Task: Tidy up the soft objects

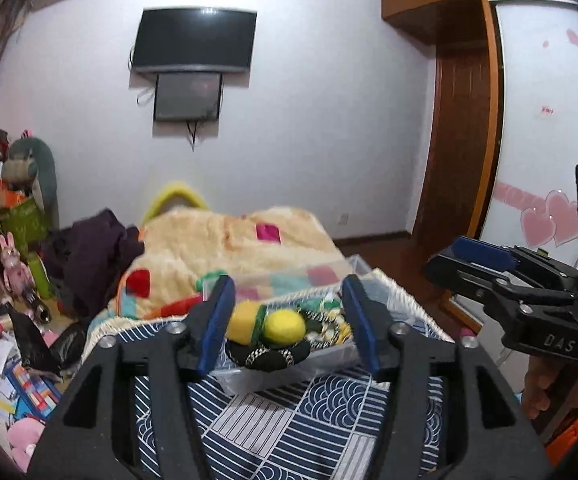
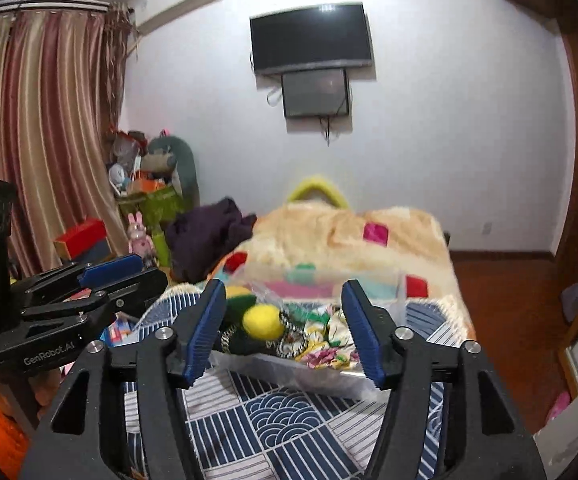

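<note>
Both tongs spread wide and empty: left gripper, right gripper. The round yellow felt ball sits among soft bits in the clear plastic bin on the navy-patterned cloth, near its far edge.

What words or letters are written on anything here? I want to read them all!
"DAS" – raised letters on the black plastic body of the right gripper, seen from the left wrist view.
"GenRobot.AI" – white print on the black plastic body of the left gripper, seen from the right wrist view.
The small red mark on the white wardrobe door with pink hearts is too blurred to read.
</note>
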